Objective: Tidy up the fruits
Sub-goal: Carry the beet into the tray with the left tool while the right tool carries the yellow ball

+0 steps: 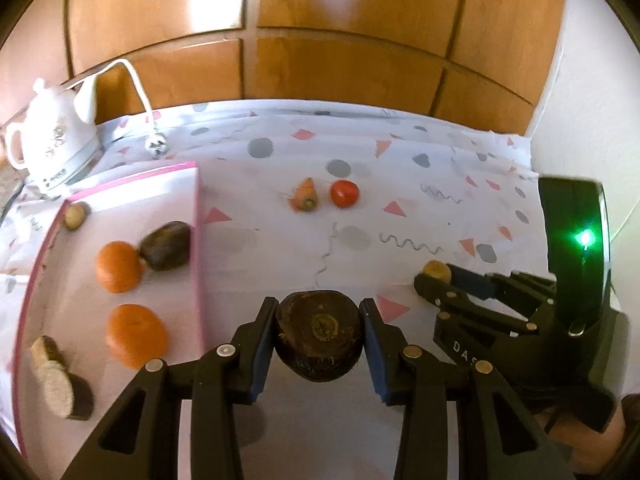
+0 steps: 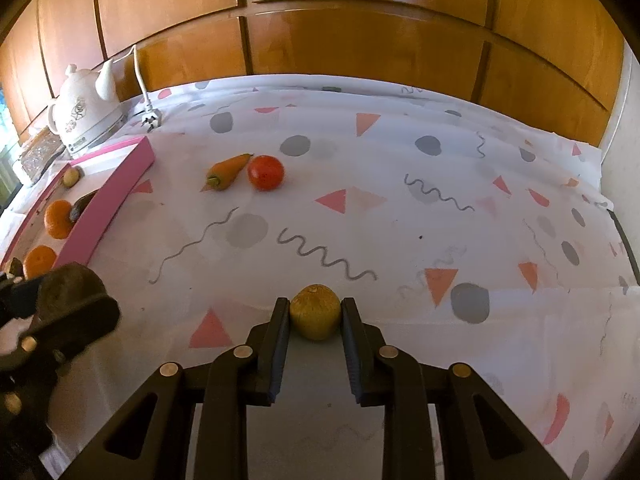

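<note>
My left gripper (image 1: pixel 320 320) is shut on a dark brown round fruit (image 1: pixel 319 334), held just right of the pink-edged tray (image 1: pixel 199 240). The tray holds two oranges (image 1: pixel 118 267), a dark fruit (image 1: pixel 165 245), a small tan fruit (image 1: pixel 74 215) and cut brown pieces (image 1: pixel 60 384). My right gripper (image 2: pixel 315 312) is shut on a small tan-yellow fruit (image 2: pixel 315 312) above the cloth; it also shows in the left wrist view (image 1: pixel 434 276). A carrot (image 2: pixel 227 171) and a tomato (image 2: pixel 265 172) lie on the cloth further back.
A white kettle (image 2: pixel 82 114) with cord and plug (image 2: pixel 150 120) stands at the back left beside the tray. Wooden cabinet doors (image 2: pixel 360 40) close the back. The patterned tablecloth (image 2: pixel 400 220) covers the table; its right edge drops off near the wall.
</note>
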Demonstrator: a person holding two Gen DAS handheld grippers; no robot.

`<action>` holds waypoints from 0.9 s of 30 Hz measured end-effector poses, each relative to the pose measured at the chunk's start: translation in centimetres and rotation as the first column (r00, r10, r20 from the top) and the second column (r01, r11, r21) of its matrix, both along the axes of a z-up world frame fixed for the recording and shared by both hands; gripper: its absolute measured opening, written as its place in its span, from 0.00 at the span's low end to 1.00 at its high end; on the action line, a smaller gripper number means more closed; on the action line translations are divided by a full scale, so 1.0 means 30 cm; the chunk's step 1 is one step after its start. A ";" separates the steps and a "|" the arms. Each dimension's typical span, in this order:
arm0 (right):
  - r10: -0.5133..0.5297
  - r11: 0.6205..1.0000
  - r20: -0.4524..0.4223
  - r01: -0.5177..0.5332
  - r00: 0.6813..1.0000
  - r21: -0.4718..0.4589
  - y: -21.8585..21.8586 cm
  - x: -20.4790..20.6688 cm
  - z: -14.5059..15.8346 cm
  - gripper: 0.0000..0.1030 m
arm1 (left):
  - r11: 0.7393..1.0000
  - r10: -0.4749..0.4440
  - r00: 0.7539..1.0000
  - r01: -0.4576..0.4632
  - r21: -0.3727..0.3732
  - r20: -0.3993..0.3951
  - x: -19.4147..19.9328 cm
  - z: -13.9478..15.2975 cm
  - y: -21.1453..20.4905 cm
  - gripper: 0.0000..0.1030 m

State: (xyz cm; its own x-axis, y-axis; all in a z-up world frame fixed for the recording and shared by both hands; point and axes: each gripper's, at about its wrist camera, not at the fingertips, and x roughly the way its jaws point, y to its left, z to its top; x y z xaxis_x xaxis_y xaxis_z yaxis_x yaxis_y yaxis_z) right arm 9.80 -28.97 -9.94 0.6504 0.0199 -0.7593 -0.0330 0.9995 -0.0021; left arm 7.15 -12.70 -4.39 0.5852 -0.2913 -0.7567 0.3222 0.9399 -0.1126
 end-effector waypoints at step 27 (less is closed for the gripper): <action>0.248 0.966 0.034 -0.249 0.968 0.062 0.351 -0.029 0.114 0.24 | 0.958 0.275 0.960 -0.269 -0.098 0.049 -0.042 0.111 0.474 0.40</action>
State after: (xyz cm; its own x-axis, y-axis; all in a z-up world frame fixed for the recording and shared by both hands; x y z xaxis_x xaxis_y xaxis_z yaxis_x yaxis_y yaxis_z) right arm 8.93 -18.45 -6.52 0.6384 0.2323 -0.7338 -0.2812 0.9579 0.0586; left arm 5.88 1.51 -1.08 0.6963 -0.1796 -0.6950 0.0645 0.9799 -0.1885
